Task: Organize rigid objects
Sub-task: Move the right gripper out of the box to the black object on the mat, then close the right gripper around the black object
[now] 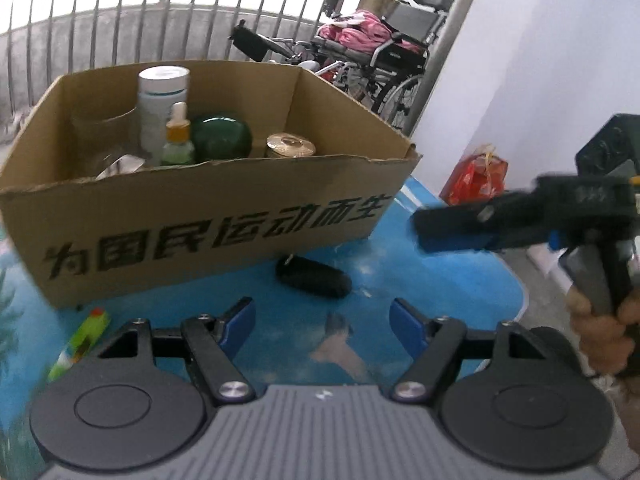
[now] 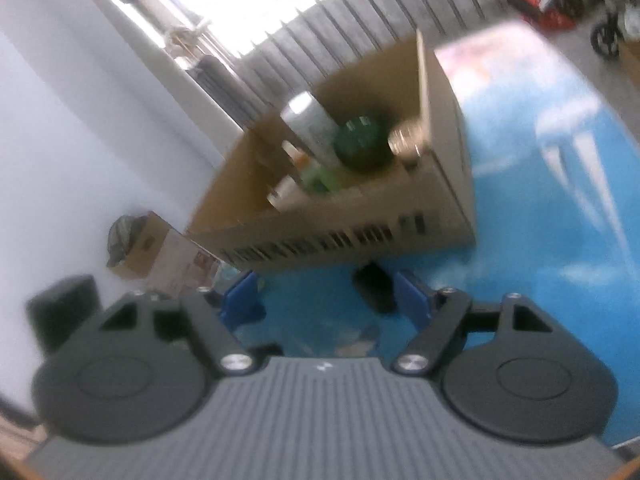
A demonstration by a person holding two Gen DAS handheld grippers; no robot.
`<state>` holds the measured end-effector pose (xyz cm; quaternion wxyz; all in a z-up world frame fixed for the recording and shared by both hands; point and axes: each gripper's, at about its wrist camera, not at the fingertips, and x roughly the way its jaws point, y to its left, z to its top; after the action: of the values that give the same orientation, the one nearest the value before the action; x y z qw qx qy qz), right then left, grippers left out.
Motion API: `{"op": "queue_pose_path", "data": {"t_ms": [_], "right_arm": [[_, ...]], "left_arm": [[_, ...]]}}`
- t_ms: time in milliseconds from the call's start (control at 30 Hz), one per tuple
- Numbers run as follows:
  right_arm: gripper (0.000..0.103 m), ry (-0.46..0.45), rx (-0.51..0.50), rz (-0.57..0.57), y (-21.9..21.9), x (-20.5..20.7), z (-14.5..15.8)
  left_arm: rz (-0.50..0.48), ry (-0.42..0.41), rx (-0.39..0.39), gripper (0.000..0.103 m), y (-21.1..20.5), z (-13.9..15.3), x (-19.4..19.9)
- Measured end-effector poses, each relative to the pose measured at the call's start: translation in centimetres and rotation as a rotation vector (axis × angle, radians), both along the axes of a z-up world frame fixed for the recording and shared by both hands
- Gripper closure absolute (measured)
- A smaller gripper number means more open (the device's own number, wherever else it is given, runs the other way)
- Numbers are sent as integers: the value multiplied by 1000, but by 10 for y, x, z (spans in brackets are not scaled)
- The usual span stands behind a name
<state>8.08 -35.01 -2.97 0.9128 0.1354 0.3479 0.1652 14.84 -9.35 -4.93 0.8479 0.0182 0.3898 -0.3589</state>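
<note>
On the blue table (image 1: 420,280) sits an open cardboard box (image 1: 208,216) holding a tall white bottle (image 1: 160,104), a small dropper bottle (image 1: 178,136), a dark green jar (image 1: 222,138) and a gold-lidded tin (image 1: 291,145). A black oblong case (image 1: 314,276) lies on the table just in front of the box, and a green tube (image 1: 80,342) lies near the box's left corner. The left gripper (image 1: 322,326) hangs with jaws apart and nothing between them. The right gripper (image 2: 324,298) is also spread and empty, just before the black case.
</note>
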Motion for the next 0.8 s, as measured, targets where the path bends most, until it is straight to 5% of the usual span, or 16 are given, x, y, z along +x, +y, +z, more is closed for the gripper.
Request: {"op": "queue_pose_path", "data": {"t_ms": [200,400,533,600,800], "right_arm": [[47,65,-25,26,3,36,-39],[65,99,-66,48,10,79,-60],[75,100,-59,66,10,86,-67],[85,113,-42,69,8,88,-71],[86,133,-12,86,12,83,-77]], "left_arm": [[-53,-41,152,28,-37,-27,16],[-46,-25,184,34,-47,-38,16],[-25,-30,177,44,-45,-38,13],[-25,-13,144,58,-43,-37,14],[-12,-2,121,56,-41,-37,14]]}}
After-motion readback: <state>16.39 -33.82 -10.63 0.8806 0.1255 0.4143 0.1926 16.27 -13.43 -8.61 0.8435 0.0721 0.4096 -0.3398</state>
